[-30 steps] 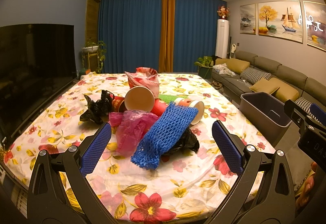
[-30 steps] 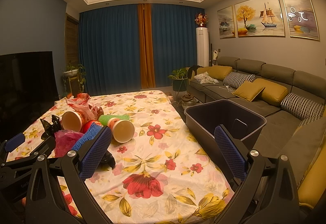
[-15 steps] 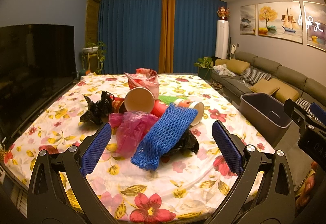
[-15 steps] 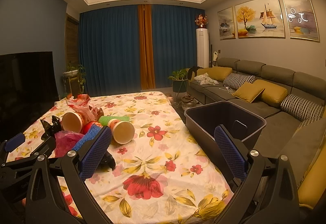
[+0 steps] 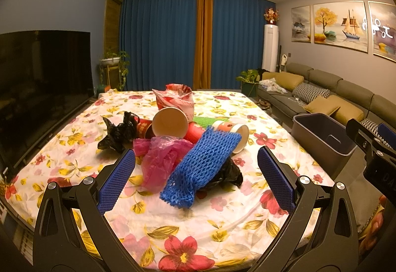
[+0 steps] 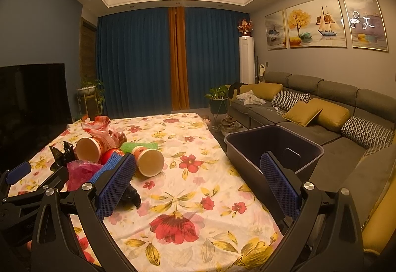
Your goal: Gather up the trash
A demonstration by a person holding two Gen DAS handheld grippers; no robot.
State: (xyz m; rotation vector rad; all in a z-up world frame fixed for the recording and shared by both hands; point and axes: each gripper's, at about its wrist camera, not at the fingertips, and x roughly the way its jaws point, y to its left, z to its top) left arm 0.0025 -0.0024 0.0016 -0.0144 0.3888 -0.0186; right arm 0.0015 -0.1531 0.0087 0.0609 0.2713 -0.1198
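Nothing collected yet: grey bin (image 6: 273, 145) at 2 o'clock seemingly empty, trash pile (image 5: 188, 145) untouched on desk (image 5: 222, 222). Left hand-held gripper (image 5: 196, 180) and right hand-held gripper (image 6: 198, 183) both spread apart, empty.

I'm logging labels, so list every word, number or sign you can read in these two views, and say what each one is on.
"DA": white letters, cut off by the frame edge, on the black housing at the right of the left wrist view.
White brush-like marks on the rightmost painting: stylised, cannot be read.
Print on the red paper cup: too blurred to read.
Nothing else is legible.
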